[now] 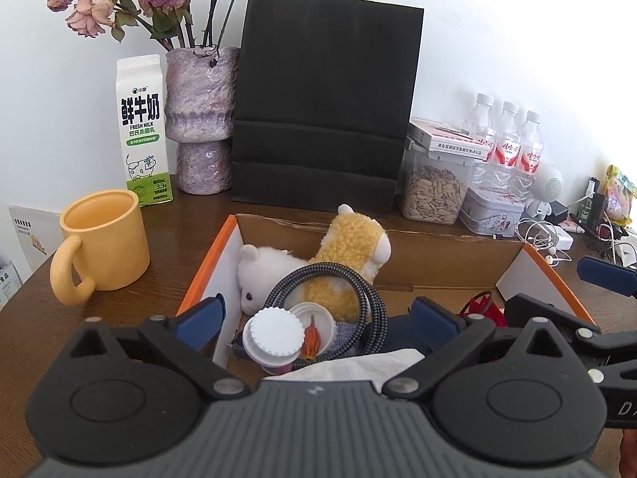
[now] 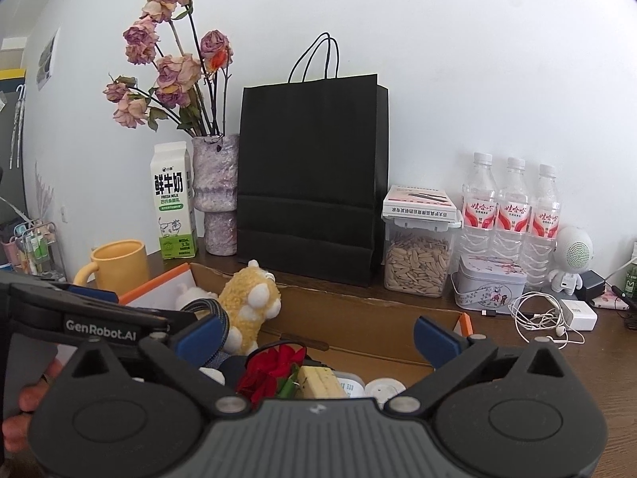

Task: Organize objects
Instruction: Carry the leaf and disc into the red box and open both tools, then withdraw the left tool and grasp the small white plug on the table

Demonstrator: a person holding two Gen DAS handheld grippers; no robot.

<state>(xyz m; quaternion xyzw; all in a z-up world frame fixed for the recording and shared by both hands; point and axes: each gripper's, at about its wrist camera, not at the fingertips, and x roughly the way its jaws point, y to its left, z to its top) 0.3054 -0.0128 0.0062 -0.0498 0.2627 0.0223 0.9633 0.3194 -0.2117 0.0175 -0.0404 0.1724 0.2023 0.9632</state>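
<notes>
**Both claws spread wide over a filled cardboard box**

At the bottom of the left wrist view, the left claw (image 1: pixel 318 314) stands wide open with nothing between its blue pads, poised above the near edge of an open cardboard box (image 1: pixel 450 255) with orange rims. Just past the pads, lower centre of the frame, lie a white ridged bottle cap (image 1: pixel 272 331), a small white cup (image 1: pixel 316 320) with an orange dried bud beside it, and a coil of braided cable (image 1: pixel 350 279). Behind the coil a white plush alpaca (image 1: pixel 264 269) lies on its side, touching a yellow plush alpaca (image 1: pixel 352 249) that leans against the far wall of the box. A white tissue (image 1: pixel 358 364) shows at the very bottom centre.

In the right wrist view the right claw (image 2: pixel 318 334) is equally wide open and holds nothing; under it, lower centre, sit a red artificial flower (image 2: pixel 270 366) and a pale yellow sponge-like block (image 2: pixel 320 382) inside the box.

On the brown table (image 1: pixel 167 231), a yellow mug (image 1: pixel 105 239) stands left of the box. Along the wall, from upper left to right: a fresh-milk carton (image 1: pixel 143 131), a mauve vase (image 1: pixel 199 119) of dried roses, a black paper bag (image 1: pixel 326 99), a clear jar of seeds (image 1: pixel 432 191), three water bottles (image 1: pixel 509 139) and a floral tin (image 1: pixel 491 209).
</notes>
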